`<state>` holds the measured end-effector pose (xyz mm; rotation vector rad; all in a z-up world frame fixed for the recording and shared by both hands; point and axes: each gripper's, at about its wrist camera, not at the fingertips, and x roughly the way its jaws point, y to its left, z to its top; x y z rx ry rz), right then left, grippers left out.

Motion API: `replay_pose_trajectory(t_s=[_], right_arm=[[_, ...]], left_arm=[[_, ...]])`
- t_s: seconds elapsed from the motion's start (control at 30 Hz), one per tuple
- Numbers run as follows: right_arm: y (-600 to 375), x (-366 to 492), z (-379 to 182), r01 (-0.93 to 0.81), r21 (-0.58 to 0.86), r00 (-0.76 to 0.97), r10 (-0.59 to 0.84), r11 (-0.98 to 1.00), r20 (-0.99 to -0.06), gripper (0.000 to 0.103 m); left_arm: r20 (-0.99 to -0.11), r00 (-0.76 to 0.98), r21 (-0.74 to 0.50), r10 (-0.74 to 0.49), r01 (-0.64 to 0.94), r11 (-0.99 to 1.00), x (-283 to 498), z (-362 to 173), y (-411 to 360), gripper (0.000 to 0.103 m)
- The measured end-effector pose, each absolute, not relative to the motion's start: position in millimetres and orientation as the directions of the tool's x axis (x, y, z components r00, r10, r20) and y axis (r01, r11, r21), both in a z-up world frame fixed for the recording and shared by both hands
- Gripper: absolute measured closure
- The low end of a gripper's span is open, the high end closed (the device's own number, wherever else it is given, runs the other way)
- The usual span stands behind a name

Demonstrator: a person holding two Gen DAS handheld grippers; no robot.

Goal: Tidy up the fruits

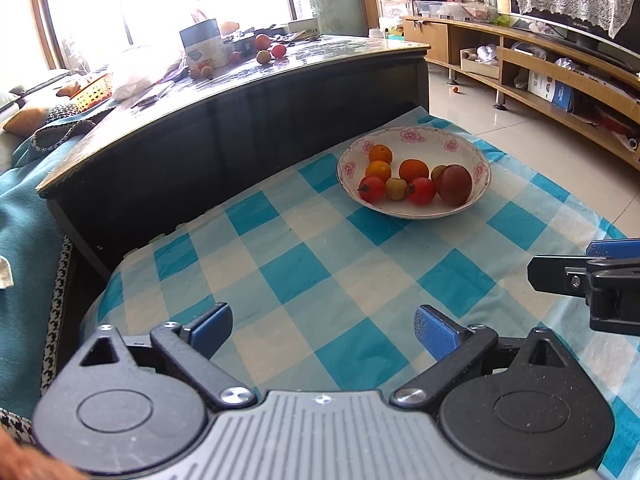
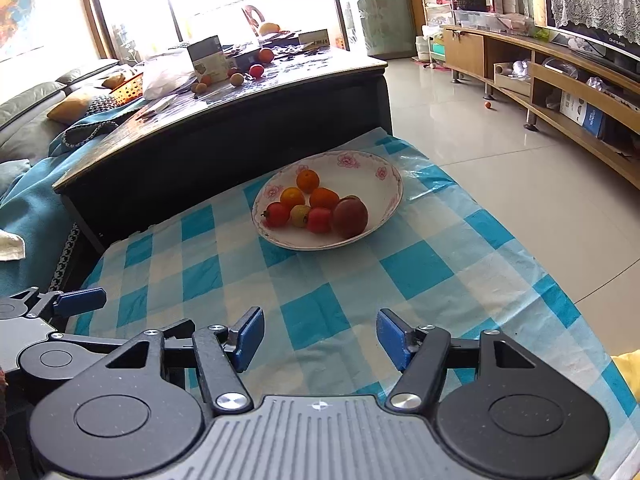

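Note:
A white bowl with pink flowers (image 1: 472,156) (image 2: 384,184) stands on the blue-and-white checked cloth (image 1: 304,264) (image 2: 320,300). It holds several small fruits: oranges (image 1: 413,170) (image 2: 307,180), red ones (image 1: 421,191) (image 2: 319,219), a yellowish one (image 1: 395,188) and a large dark red fruit (image 1: 454,184) (image 2: 350,216). My left gripper (image 1: 322,326) is open and empty, near the cloth's front edge. My right gripper (image 2: 320,338) is open and empty, to its right; it also shows in the left wrist view (image 1: 560,276).
A dark coffee table (image 1: 240,92) (image 2: 224,120) rises right behind the cloth, with loose fruits (image 1: 264,57) (image 2: 237,79), a box and a plastic bag on top. A sofa is at left. A TV stand (image 1: 552,76) lines the right wall. A small orange fruit (image 2: 487,105) lies on the floor.

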<state>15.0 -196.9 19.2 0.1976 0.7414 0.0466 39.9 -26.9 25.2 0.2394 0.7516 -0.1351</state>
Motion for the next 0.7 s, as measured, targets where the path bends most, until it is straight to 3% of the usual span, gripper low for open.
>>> replay_pose_trajectory(t_s=[0.7], right_arm=[[-191,-33,21,0.021,0.181,0.745,0.105,0.983,-0.659,0.042]], left_arm=[[-0.721,0.689,0.081,-0.078,0.195,0.977,-2,23,-16,0.0]])
